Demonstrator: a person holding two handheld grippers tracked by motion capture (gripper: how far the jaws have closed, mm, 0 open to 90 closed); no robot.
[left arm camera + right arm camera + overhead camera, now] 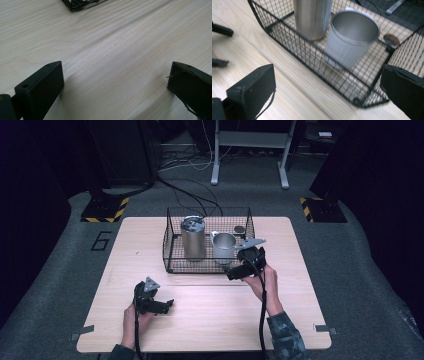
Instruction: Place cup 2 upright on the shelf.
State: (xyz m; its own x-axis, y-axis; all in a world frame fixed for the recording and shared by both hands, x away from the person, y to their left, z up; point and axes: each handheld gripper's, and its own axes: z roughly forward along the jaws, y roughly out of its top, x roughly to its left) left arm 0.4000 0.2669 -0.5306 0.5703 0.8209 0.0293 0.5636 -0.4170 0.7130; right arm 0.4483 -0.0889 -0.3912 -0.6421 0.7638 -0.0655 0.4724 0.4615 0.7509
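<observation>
Here, a pale wooden table (210, 320) carries a black wire basket (172, 260) toward 12 o'clock from its middle. Inside the basket stand a tall steel canister (193, 239) and, just beside it at 3 o'clock, a shorter open steel cup (224, 245); a small dark round object (240, 229) lies near the basket's far right corner. The right gripper (235, 273) hovers at the basket's front right corner, jaws wide apart around nothing. The left gripper (167, 305), at 7 o'clock from the basket, sits low over bare wood, jaws also spread and empty.
</observation>
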